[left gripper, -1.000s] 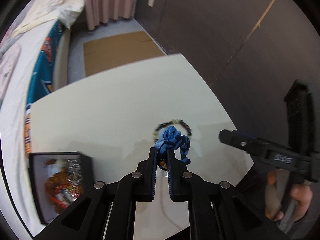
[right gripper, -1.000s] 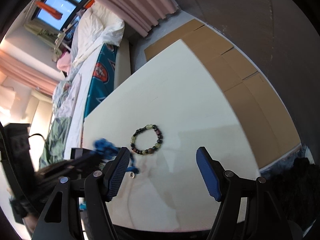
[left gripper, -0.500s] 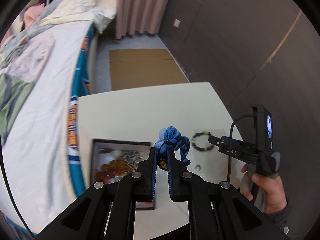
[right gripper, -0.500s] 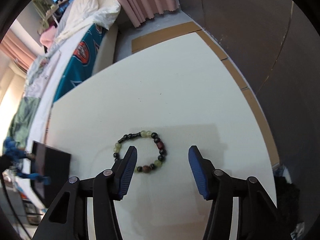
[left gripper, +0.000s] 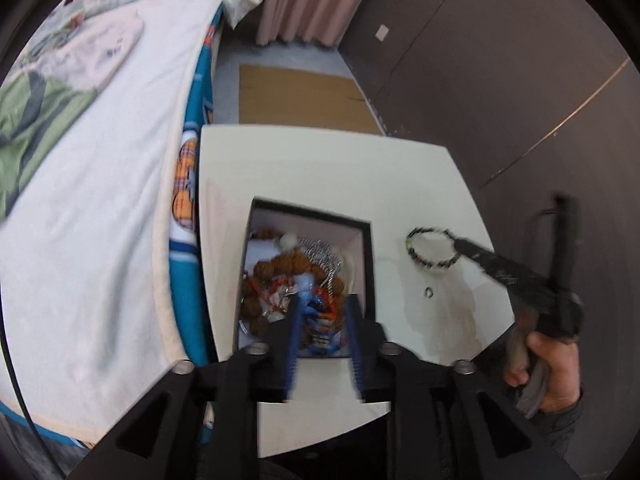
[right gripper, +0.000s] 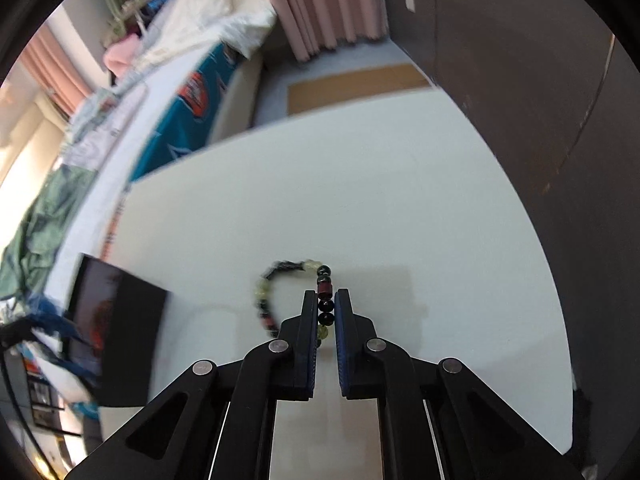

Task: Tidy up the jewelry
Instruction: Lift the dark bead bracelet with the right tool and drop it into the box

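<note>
Your left gripper (left gripper: 324, 312) hung over the one black box (left gripper: 370, 264) at the table's (left gripper: 320, 160) left edge, fingers spread apart; motion blur made the blue cord (left gripper: 310, 300) between them hard to read, so I cannot tell whether it touched them. The heap inside the box was too tangled to count. To the right lay one small ring (left gripper: 429, 292). Farthest right, your right gripper (right gripper: 325, 312) had closed on the single bead bracelet (right gripper: 280, 276).

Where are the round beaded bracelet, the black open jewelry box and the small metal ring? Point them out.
Round beaded bracelet (right gripper: 325, 307), right wrist view, dark beads.
Black open jewelry box (left gripper: 369, 256), left wrist view, right wall.
Small metal ring (left gripper: 429, 292), left wrist view, its band.
</note>
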Available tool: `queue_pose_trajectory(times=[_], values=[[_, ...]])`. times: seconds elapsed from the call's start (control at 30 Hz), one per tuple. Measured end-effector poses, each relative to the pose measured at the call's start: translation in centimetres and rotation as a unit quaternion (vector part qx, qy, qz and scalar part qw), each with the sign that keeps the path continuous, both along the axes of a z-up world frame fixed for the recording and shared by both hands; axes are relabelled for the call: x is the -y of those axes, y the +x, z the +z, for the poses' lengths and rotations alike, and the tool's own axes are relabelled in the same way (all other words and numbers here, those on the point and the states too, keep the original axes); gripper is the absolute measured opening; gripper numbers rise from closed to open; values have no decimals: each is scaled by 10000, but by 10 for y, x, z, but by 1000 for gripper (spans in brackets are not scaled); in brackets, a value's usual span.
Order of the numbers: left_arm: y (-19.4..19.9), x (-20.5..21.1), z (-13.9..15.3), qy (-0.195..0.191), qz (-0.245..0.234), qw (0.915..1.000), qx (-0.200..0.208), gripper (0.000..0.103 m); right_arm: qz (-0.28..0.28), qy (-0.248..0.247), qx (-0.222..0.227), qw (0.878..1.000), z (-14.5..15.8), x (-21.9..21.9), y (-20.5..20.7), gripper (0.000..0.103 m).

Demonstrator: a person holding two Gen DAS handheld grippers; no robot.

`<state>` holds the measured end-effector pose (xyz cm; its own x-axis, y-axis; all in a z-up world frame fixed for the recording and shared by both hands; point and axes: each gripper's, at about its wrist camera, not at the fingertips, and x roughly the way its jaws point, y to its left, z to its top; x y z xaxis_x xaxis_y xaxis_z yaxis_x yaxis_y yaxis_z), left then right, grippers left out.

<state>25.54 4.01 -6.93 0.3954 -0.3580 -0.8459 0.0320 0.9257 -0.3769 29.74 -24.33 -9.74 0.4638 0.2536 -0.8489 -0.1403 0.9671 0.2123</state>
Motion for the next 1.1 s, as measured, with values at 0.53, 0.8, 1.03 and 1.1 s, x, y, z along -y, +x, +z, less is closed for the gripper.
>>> queue_pose_trajectory(times=[0.53,0.8,1.03,1.1], values=[[-27,-36,37,-202,358,9972,632,61,866,722,912,9894,99,-69,-32,10],[-35,-55,42,-138,615,9959,650,61,1464,729,1016,9813,111,-120,-37,10],[-37,-65,43,-120,803,9947,632,61,1732,781,903,9776,106,-142,-30,10],[-37,-66,43,-110,829,9946,621,61,1717,691,885,9787,101,-145,-27,10]])
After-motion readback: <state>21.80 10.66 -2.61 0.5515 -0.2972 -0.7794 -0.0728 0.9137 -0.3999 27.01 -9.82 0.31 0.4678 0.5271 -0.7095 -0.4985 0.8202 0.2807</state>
